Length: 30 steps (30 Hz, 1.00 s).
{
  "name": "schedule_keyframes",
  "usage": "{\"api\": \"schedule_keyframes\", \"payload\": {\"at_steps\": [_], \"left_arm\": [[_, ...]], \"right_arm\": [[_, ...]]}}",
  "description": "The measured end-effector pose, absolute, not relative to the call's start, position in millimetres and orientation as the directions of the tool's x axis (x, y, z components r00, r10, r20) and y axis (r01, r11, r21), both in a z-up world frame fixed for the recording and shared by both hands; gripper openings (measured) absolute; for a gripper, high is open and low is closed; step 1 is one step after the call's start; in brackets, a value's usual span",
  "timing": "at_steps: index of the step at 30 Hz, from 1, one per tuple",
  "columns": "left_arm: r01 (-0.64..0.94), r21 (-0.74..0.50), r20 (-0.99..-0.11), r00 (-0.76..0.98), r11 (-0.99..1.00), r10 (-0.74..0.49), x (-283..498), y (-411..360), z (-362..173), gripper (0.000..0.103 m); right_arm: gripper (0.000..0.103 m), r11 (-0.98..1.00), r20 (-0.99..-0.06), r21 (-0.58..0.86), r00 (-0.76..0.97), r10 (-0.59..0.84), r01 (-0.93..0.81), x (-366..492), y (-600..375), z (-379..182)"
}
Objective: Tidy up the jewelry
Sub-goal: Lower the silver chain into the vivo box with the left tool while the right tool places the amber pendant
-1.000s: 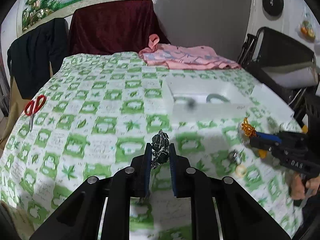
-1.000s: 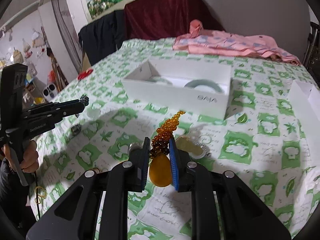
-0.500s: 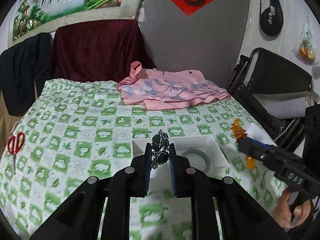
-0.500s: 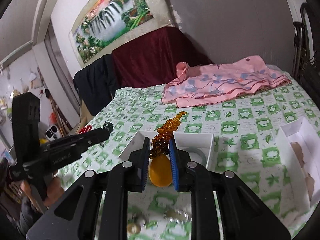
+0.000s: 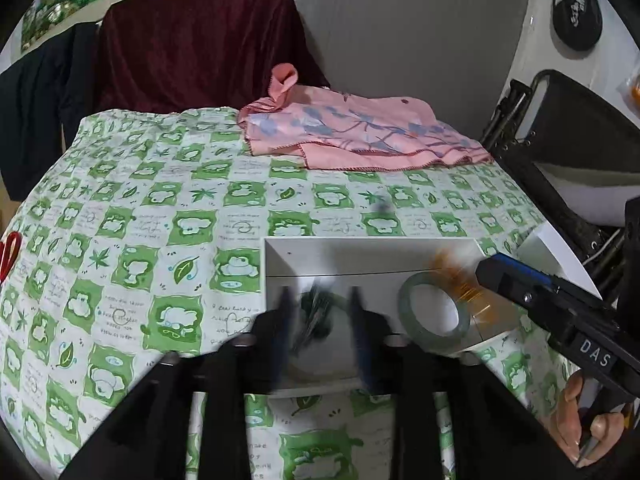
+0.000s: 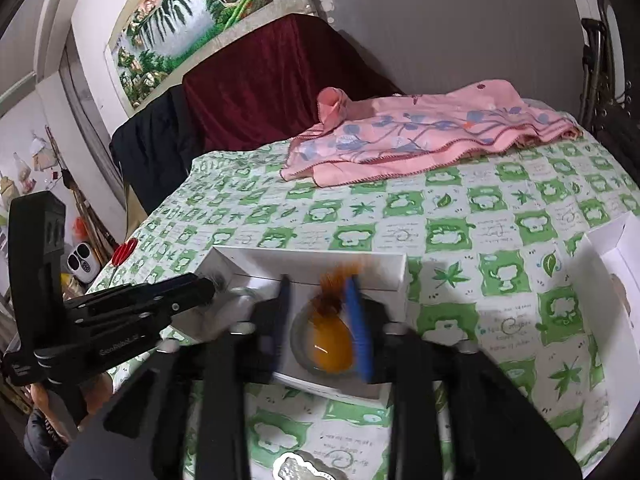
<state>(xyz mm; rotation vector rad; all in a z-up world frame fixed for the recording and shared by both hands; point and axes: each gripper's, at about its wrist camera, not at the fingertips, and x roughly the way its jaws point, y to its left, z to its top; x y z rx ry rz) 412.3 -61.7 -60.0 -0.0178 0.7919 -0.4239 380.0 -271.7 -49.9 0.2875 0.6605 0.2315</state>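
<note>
We see a grey wall (image 6: 460, 32) behind the green-checked tablecloth (image 6: 460, 216); left of that wall hangs a framed waterfall painting (image 6: 188, 12).

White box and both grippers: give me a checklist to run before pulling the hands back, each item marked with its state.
1. Left gripper over the white box: ok.
2. Left jaws just been opening, apart; dark wire pendant between them, blurred, released or not: cannot tell.
3. Right gripper over the box: ok.
4. Right jaws just been opening; amber pendant between them, one pad close against it, let go or not: cannot tell.
5. Green bangle lying inside the box: ok.
6. The two grippers apart from each other: ok.
</note>
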Motion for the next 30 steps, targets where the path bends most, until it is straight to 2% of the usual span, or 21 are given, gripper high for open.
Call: {"api": "schedule_keyframes", "payload": {"at_steps": [10, 13, 18, 25, 30], "left_arm": [[0.344, -0.180, -0.655, 0.657, 0.922, -0.373, 404, -49, -49, 0.046], [0.337, -0.179, -0.653, 0.663, 0.925, -0.367, 402, -45, -48, 0.048], [0.326, -0.171, -0.654, 0.668, 0.930, -0.354, 401, -42, -49, 0.056], [0.309, -0.171, -0.656, 0.672, 0.935, -0.343, 401, -37, -49, 0.062], [0.298, -0.180, -0.652, 0.677, 0.937, -0.341, 400, -32, -48, 0.065]], "right_arm": [[0.038, 0.923, -0.541, 0.371, 0.784, 0.305, -0.102, 369, -282, -48], [0.046, 0.925, -0.535, 0.367, 0.791, 0.296, -0.098, 366, -282, -46], [0.053, 0.932, -0.530, 0.351, 0.800, 0.282, -0.097, 362, -280, -45], [0.066, 0.936, -0.510, 0.341, 0.821, 0.258, -0.082, 357, -283, -43], [0.071, 0.937, -0.503, 0.343, 0.828, 0.248, -0.072, 355, -285, -43]]}}
